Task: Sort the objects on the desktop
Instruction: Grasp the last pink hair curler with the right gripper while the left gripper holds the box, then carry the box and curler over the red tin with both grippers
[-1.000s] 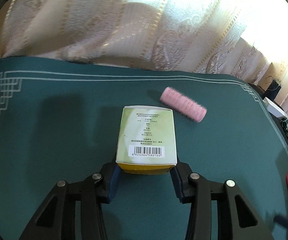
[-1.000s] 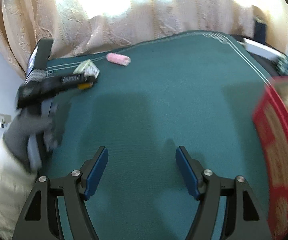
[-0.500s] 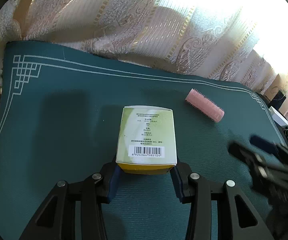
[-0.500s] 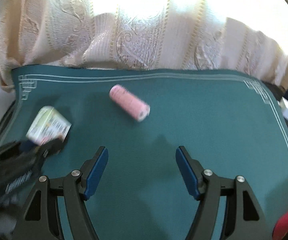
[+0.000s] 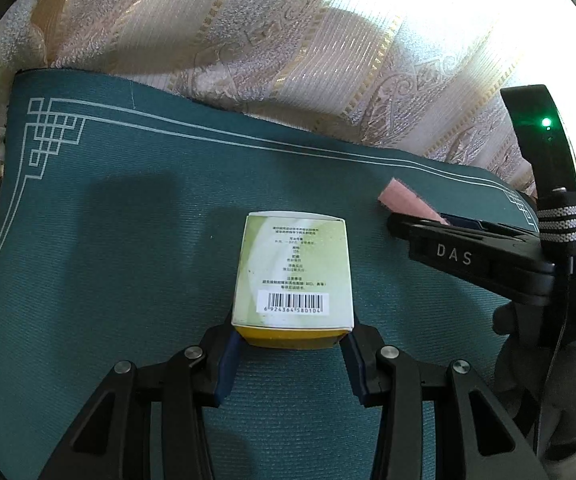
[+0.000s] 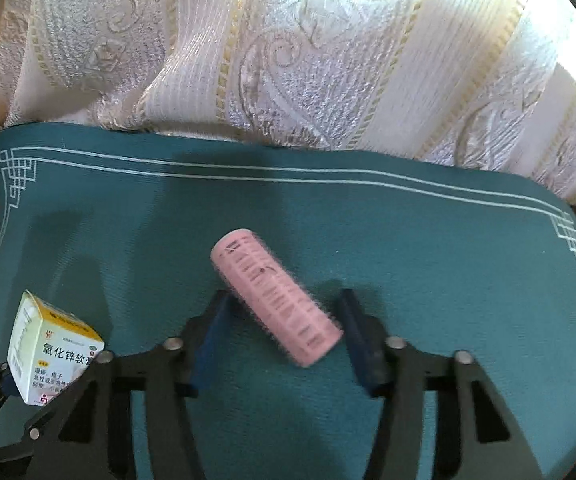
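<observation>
My left gripper (image 5: 292,344) is shut on a green and yellow medicine box (image 5: 294,272), held by its near end low over the teal mat (image 5: 128,260); the box also shows at the left of the right wrist view (image 6: 48,352). A pink hair roller (image 6: 276,296) lies on the mat between the open fingers of my right gripper (image 6: 284,320), which straddles it without clear contact. In the left wrist view the roller (image 5: 408,200) is partly hidden behind the right gripper (image 5: 448,248).
A patterned cream curtain (image 6: 288,60) hangs along the mat's far edge. The mat's white border lines (image 6: 288,174) mark its far edge and corners.
My right gripper has moved forward to the pink roller, which now lies between its fingers. The left gripper still holds the box and has shifted slightly left.
</observation>
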Available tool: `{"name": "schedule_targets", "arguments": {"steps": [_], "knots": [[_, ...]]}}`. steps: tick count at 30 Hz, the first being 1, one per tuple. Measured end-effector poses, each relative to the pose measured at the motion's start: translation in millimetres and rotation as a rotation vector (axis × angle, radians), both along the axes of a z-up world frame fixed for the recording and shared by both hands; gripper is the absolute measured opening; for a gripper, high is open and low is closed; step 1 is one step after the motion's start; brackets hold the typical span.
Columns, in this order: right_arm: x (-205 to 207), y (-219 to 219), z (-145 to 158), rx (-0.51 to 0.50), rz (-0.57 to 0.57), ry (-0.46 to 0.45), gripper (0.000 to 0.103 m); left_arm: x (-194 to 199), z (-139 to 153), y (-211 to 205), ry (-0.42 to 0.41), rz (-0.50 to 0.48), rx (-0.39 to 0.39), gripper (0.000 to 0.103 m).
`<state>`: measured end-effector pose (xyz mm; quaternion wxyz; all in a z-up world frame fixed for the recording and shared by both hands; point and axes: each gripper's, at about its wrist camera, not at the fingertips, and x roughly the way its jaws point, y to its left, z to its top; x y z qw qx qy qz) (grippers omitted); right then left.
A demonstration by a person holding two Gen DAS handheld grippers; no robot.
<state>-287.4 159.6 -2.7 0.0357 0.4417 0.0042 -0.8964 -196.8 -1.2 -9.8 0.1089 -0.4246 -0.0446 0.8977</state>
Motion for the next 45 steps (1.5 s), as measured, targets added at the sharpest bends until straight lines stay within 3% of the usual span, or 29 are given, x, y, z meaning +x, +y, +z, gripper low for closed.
{"name": "schedule_targets", "arguments": {"steps": [4,9,15,22,29,36,41,45], "knots": [[14.9,5.2,2.4,-0.031,-0.021,-0.006,0.033,0.2,0.1,0.1,0.005,-0.002,-0.004,0.046],[59.6,21.1,19.6,-0.151,-0.05,0.017,0.031,2.5,1.5,2.1,0.018,-0.007,-0.016,0.046],[132.8,37.2,51.9,-0.208,-0.067,0.084,0.031,10.3,2.5,6.5,0.027,-0.002,-0.041,0.046],[231.3,75.1,68.5,-0.271,-0.124,0.141,0.031,56.0,3.4,35.2,0.019,-0.083,-0.065,0.046],[327.9,119.8,81.5,-0.247,-0.208,0.217,0.031,120.7,23.0,89.4,0.044,-0.223,-0.059,0.046],[412.6,210.1,87.0,-0.214,-0.422,0.258,0.031,180.1,63.0,165.0,0.104,-0.406,-0.021,0.046],[444.5,257.7,79.1,-0.244,-0.517,0.26,0.031,213.5,84.1,221.1,0.125,-0.525,0.01,0.046],[450.6,267.7,76.1,-0.253,-0.511,0.265,0.031,228.7,89.7,257.0,0.117,-0.584,0.019,0.046]]}}
